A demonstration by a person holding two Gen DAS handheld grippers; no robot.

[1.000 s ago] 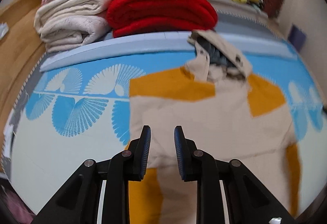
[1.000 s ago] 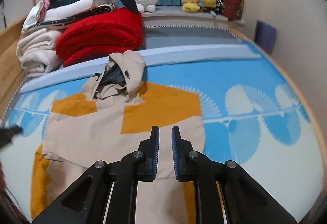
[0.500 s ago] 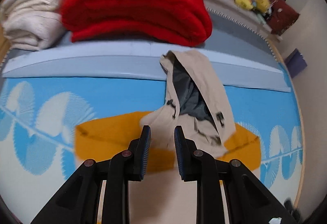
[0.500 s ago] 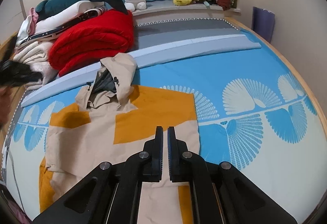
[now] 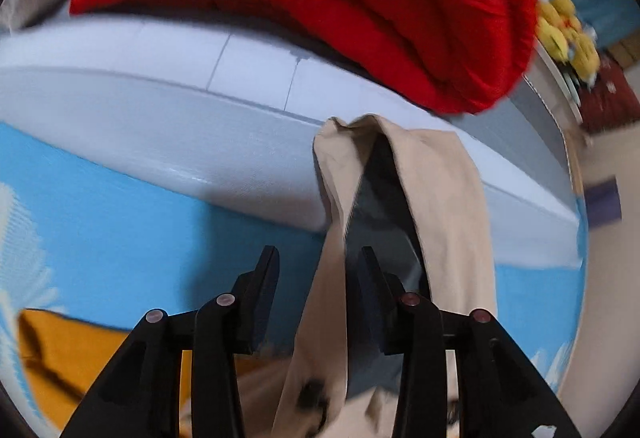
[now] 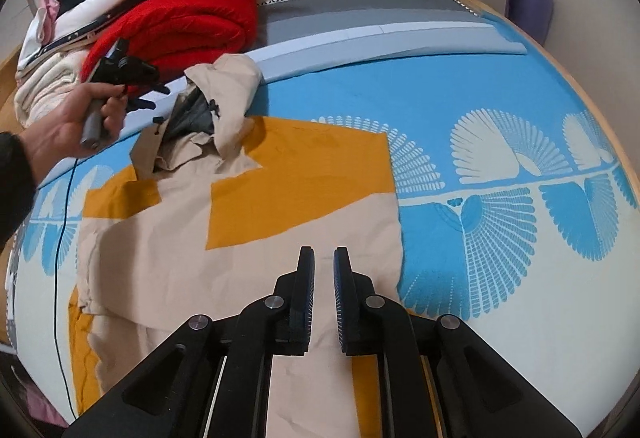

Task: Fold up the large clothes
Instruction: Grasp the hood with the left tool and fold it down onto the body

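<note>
On bed [image 6: 500,110], jacket [image 6: 248,238], hood [image 5: 432,198] between opening fingers [image 5: 262,286]

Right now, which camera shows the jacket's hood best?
The left wrist view: the hood fills the frame, its dark lining exposed, just beyond the left tool. The right wrist view shows it smaller, at the jacket's far end.

left gripper [image 5: 316,288] angled down, fingers opening, right gripper [image 6: 323,290] fingers opening slightly

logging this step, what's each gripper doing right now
left gripper: opening around the jacket hood edge, not gripping.
right gripper: opening slightly, empty.
</note>
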